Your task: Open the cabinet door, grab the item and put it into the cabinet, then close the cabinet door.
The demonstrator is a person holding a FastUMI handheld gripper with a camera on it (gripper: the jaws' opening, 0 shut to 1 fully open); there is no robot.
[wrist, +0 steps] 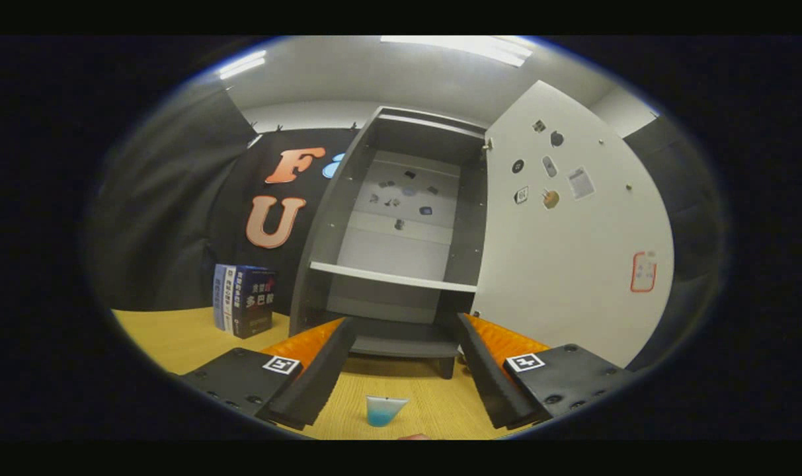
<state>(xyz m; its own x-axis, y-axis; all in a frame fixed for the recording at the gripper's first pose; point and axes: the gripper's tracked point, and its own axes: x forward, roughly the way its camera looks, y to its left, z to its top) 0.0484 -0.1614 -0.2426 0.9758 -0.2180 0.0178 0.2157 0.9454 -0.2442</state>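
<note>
I see my gripper with its two fingers spread wide apart, and they hold nothing. Between the fingers, near me on the yellow table, sits one small cup with blue stuff in it. It touches neither finger, and there is bare table on both sides of it.

Far ahead stands one cabinet. Its one door is swung all the way open to the right, so the front is wide open. The door's far edge meets the cabinet at the hinge side, and its near edge comes down close beside my right finger. Inside I count one shelf going across, with open room above it and a shorter room below it. I can see nothing on the shelf or on the cabinet floor. Small stickers are on the back wall inside, and more are on the door, but they are too tiny for me to count well.

Left of the cabinet, a stack of books stands upright on the table. I count three. They stand just beside the cabinet's left side; I cannot tell if they touch it.
</note>
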